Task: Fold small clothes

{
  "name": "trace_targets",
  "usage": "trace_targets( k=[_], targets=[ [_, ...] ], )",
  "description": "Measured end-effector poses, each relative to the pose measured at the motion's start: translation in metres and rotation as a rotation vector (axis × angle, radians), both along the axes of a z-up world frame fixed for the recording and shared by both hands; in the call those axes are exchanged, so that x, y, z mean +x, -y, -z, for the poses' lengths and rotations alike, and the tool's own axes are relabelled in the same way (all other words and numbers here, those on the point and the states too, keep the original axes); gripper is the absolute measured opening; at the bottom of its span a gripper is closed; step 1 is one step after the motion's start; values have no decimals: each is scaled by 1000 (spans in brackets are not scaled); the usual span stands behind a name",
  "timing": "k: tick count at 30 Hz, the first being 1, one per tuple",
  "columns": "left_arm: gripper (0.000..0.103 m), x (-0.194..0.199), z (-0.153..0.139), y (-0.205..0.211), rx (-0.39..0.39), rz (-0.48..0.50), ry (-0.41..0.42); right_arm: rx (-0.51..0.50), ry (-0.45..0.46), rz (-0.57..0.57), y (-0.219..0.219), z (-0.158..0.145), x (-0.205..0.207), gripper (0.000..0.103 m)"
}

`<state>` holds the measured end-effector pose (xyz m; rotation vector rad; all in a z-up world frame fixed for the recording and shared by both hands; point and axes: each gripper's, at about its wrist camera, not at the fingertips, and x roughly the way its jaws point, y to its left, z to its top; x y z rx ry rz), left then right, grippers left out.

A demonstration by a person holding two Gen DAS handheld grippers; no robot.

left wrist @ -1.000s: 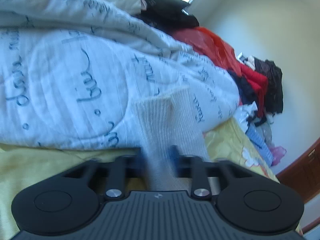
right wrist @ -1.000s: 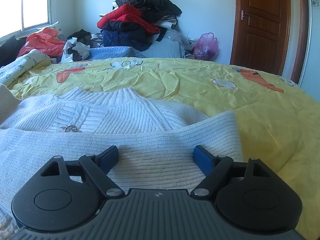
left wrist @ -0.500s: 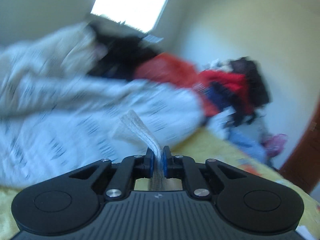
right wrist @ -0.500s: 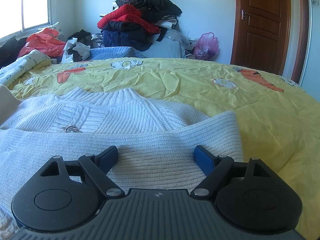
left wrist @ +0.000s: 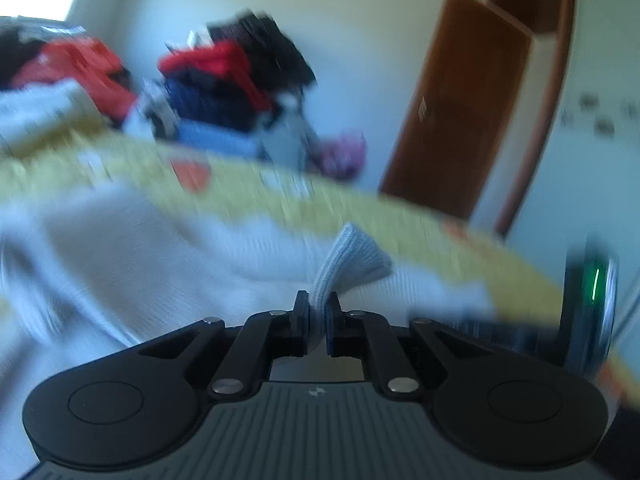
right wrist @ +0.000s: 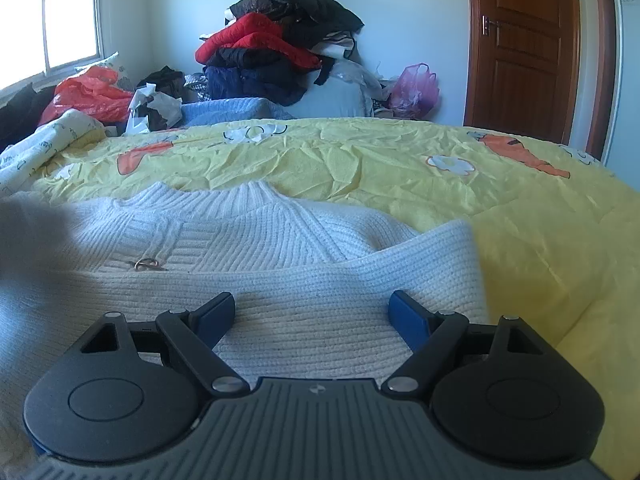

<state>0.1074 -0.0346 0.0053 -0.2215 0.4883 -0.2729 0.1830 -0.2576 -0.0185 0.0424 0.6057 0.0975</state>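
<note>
A lived-in bedroom of a home. Straight ahead of the claw spreads a bed under a wrinkled yellow sheet (right wrist: 360, 168) printed with carrots and flowers. Beyond it, against the pale far wall, stands a tall heap of clothes (right wrist: 276, 44) in red, black and navy, with a pink plastic bag (right wrist: 414, 86) just to its right. Further right is a panelled wooden door (right wrist: 524, 44) with a metal handle. Far to the left a bright window (right wrist: 48, 24) lets daylight in, above a rumpled printed quilt (right wrist: 48, 140) and an orange bag (right wrist: 90, 94).
</note>
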Motion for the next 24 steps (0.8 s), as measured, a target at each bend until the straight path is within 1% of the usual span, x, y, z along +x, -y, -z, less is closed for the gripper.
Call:
trace_targets(
  k=[1, 2, 3, 5, 7, 11, 14, 15, 16, 17, 19, 21, 23, 24],
  targets=[
    [8, 1, 11, 4, 11, 8, -34, 6, 1, 0, 1, 0, 0, 85],
    [8, 6, 13, 4, 23, 27, -75, 13, 3, 0, 1, 0, -1, 85],
    [8, 8, 13, 3, 23, 45, -76, 17, 6, -2, 2, 0, -1, 85],
    [9, 14, 17, -4, -25, 52, -103, 21, 5, -4, 2, 0, -1, 86],
    [9, 14, 19, -10, -66, 50, -106, 20, 3, -10, 2, 1, 0, 87],
    [9, 5, 19, -6, -45, 46, -94, 23, 4, -10, 2, 1, -1, 88],
    [9, 4, 19, -9, -82, 48, -98, 13, -11, -17, 2, -2, -3, 91],
    [9, 5, 19, -10, -93, 48, -100, 26, -24, -4, 1, -7, -4, 91],
    [9, 9, 18, -9, -100, 48, -102, 62, -37, 17, 1, -15, -7, 91],
    [9, 12, 19, -10, -103, 48, -103, 143, -52, 18, 2, -25, -11, 91],
    [9, 12, 19, -9, -105, 49, -104, 332, -72, -37, 3, -44, -19, 91],
    [9, 12, 20, -9, -110, 50, -105, 456, -94, -100, -2, -59, -25, 91],
    [9, 12, 20, -10, -114, 50, -108, 526, -146, -161, -10, -65, -26, 92],
    [9, 12, 20, -10, -115, 50, -107, 549, -199, -180, -14, -64, -22, 91]
  ],
)
